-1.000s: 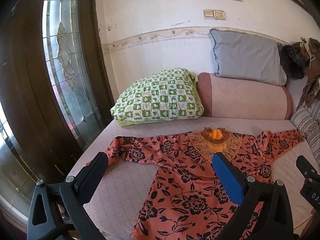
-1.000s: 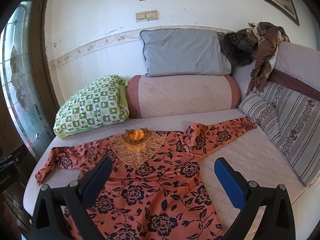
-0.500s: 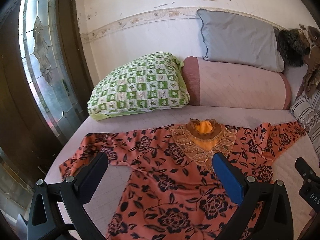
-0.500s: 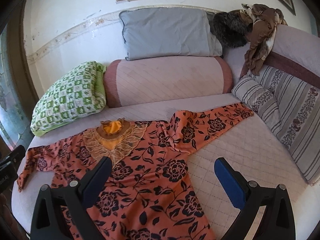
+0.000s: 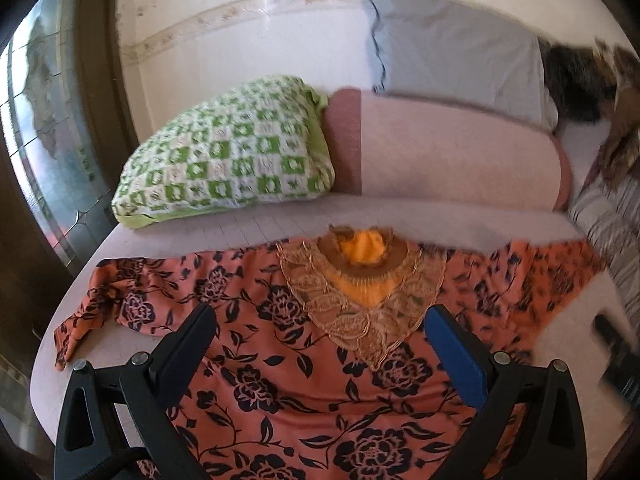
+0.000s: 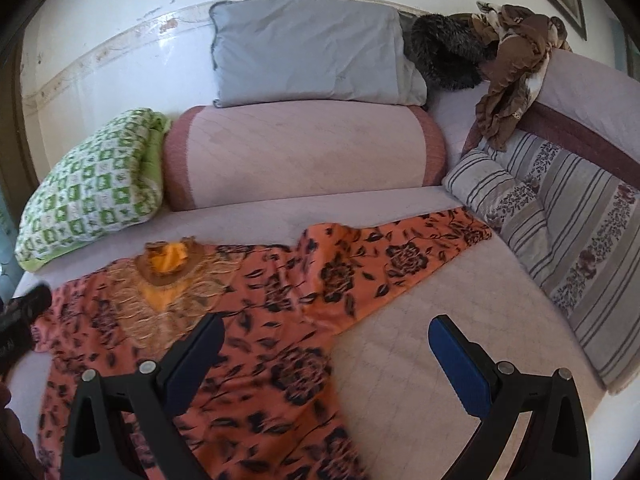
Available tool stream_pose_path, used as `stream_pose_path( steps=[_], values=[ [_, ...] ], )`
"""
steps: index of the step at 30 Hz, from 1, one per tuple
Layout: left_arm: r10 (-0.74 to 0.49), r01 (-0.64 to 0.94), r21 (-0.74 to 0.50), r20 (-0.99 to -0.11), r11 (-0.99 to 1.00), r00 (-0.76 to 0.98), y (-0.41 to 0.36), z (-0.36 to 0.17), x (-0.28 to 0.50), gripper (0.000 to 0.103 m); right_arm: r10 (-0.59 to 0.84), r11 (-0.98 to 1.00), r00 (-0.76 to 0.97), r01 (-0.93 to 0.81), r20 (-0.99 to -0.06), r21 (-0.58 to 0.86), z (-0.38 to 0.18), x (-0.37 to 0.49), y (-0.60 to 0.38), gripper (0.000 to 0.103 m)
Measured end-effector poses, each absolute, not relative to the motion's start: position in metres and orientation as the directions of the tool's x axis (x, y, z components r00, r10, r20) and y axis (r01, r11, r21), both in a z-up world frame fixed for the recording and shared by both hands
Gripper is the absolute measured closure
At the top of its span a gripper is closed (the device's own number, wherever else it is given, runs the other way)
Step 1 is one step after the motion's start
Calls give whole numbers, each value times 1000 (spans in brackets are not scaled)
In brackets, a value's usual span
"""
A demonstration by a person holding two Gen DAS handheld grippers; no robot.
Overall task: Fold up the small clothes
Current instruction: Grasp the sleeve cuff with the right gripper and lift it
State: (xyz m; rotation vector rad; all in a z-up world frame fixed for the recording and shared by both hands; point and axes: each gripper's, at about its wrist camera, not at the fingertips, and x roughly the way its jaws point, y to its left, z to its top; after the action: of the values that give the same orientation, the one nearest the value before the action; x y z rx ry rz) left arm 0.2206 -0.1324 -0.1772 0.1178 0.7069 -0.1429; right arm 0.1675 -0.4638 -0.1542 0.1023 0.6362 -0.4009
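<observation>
An orange blouse with black flowers (image 5: pixel 304 392) lies flat on the pink quilted bed (image 5: pixel 256 228), face up, with a lace yoke and an orange collar (image 5: pixel 362 246) at the far side. Its sleeves spread left (image 5: pixel 120 296) and right (image 6: pixel 404 260). My left gripper (image 5: pixel 320 324) is open and empty, above the chest just below the yoke. My right gripper (image 6: pixel 326 330) is open and empty, above the blouse's right side under the right sleeve (image 6: pixel 280 360). The other gripper's tip shows at each view's edge (image 6: pixel 24 308).
A green checked pillow (image 5: pixel 228 156) lies at the back left, a pink bolster (image 6: pixel 304 152) behind the blouse with a grey pillow (image 6: pixel 316 52) on it. Striped cushions (image 6: pixel 560 240) and brown cloth (image 6: pixel 512 64) line the right. A glass door (image 5: pixel 52 140) stands left of the bed.
Both grippers have moved forward and down towards the blouse, still open. The blouse has not moved.
</observation>
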Motion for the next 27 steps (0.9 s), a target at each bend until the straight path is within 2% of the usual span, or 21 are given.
stream_pose_path(
  steps=[6, 11, 13, 14, 15, 16, 18, 20, 25, 26, 27],
  values=[
    [-46, 171, 131, -651, 976, 758, -124, -225, 250, 0, -303, 852, 696, 504, -651, 142, -195, 200, -586, 0],
    [14, 140, 184, -650, 973, 760, -113, -259, 278, 0, -162, 677, 727, 574, -667, 461, -249, 222, -720, 1],
    [20, 138, 193, -648, 971, 761, -112, -265, 285, 0, -89, 529, 757, 586, -647, 614, -273, 227, -772, 6],
    [18, 140, 193, -644, 971, 765, -113, -266, 286, 0, -68, 439, 782, 581, -620, 685, -286, 228, -795, 13],
    [15, 144, 197, -638, 970, 770, -114, -267, 287, 0, -58, 374, 803, 568, -593, 733, -295, 229, -810, 14],
    [12, 151, 201, -636, 968, 772, -116, -269, 287, 0, -55, 335, 816, 558, -575, 760, -301, 230, -821, 15],
    [-12, 181, 199, -642, 963, 767, -121, -271, 287, 0, -50, 279, 832, 543, -553, 792, -313, 241, -843, 24],
    [-22, 195, 201, -640, 960, 768, -127, -273, 286, 0, -74, 267, 842, 532, -534, 803, -313, 249, -853, 25],
    [-40, 200, 166, -667, 966, 744, -130, -280, 293, 0, -127, 346, 791, 601, -598, 721, -299, 298, -868, 28],
    [-41, 197, 156, -676, 968, 736, -129, -282, 295, 0, -139, 352, 783, 611, -606, 709, -299, 303, -871, 38],
    [-39, 192, 151, -682, 970, 730, -128, -283, 296, 0, -167, 363, 758, 641, -630, 676, -298, 309, -873, 64]
  ],
)
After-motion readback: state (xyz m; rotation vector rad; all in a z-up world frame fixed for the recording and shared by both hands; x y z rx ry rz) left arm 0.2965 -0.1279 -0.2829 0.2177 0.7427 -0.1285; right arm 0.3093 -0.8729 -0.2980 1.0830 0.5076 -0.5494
